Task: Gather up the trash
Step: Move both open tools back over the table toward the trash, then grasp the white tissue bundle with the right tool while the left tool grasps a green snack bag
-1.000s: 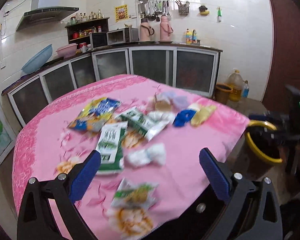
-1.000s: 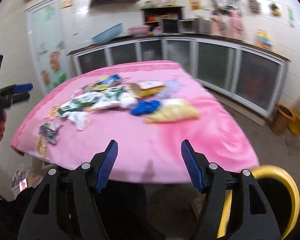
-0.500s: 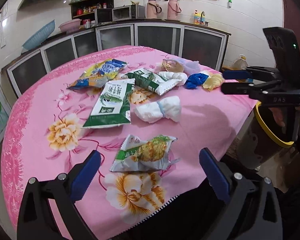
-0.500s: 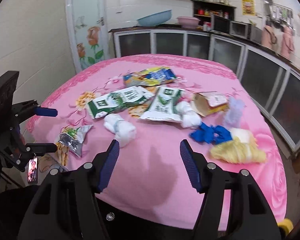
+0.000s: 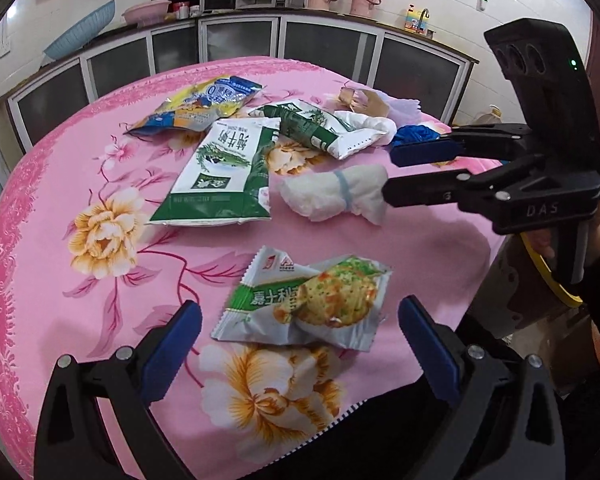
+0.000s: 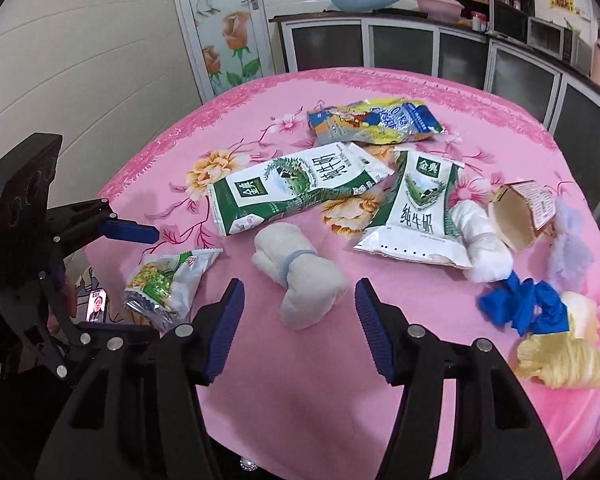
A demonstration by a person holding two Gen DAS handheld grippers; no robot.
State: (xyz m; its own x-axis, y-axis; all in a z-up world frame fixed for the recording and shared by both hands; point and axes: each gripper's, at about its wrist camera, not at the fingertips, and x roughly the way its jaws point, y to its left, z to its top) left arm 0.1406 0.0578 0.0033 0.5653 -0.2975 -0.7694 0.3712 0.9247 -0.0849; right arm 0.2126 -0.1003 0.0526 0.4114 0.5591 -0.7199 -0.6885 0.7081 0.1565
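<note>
Trash: a crumpled green-and-silver cracker wrapper lies between the left gripper's wide-apart jaws.

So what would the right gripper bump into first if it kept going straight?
Probably the white roll: it lies just ahead of the right gripper, centred between its open fingers. Depth is hard to judge.

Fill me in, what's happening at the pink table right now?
A person with a gripper in each hand is clearing trash off the pink tablecloth. The left gripper is open, lined up on the cracker wrapper near the table's edge. The right gripper is open, its jaws have just been closing, aimed at the rolled white wad, not yet gripping it. Milk pouches, a blue glove and other litter lie untouched. Nothing is held.
</note>
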